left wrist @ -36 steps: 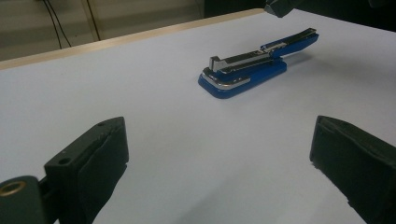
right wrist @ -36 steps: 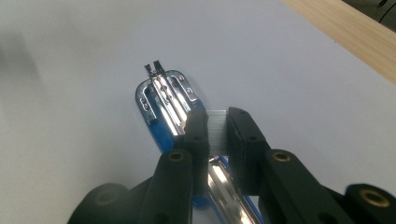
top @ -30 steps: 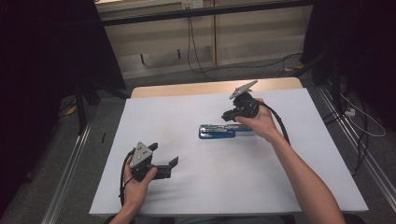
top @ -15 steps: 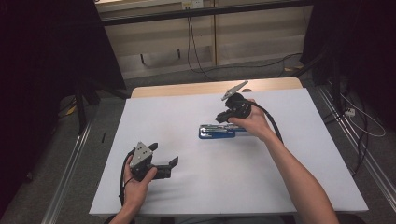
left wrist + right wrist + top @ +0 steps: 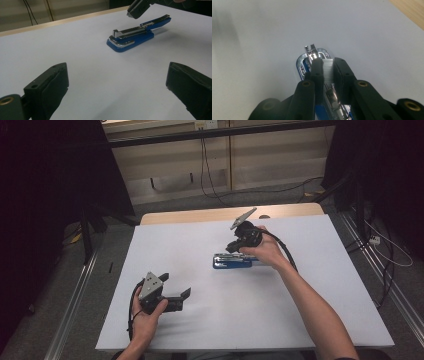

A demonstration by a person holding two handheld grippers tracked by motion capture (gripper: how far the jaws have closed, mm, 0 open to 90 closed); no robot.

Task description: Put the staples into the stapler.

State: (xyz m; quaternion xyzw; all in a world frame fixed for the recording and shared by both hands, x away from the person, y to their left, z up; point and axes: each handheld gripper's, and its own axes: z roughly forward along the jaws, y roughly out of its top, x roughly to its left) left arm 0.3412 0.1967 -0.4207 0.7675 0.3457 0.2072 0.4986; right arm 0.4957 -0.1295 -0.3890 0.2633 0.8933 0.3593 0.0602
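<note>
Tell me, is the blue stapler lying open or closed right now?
Open. The stapler lies flat on the table with its metal staple channel bared, and the right gripper holds a strip of staples above it.

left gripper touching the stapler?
No: in the high view the left gripper hangs open over bare table, well apart from the blue stapler.

Blue glossy plastic stapler — bright chrome metal trim at nose, open steel magazine rail smooth, reflective. Strip of silvery metal staples finely ribbed. Black matt plastic tongs of right gripper, brass-look rivets. Desk under smooth matt white sheet — pale wood edge bare.
</note>
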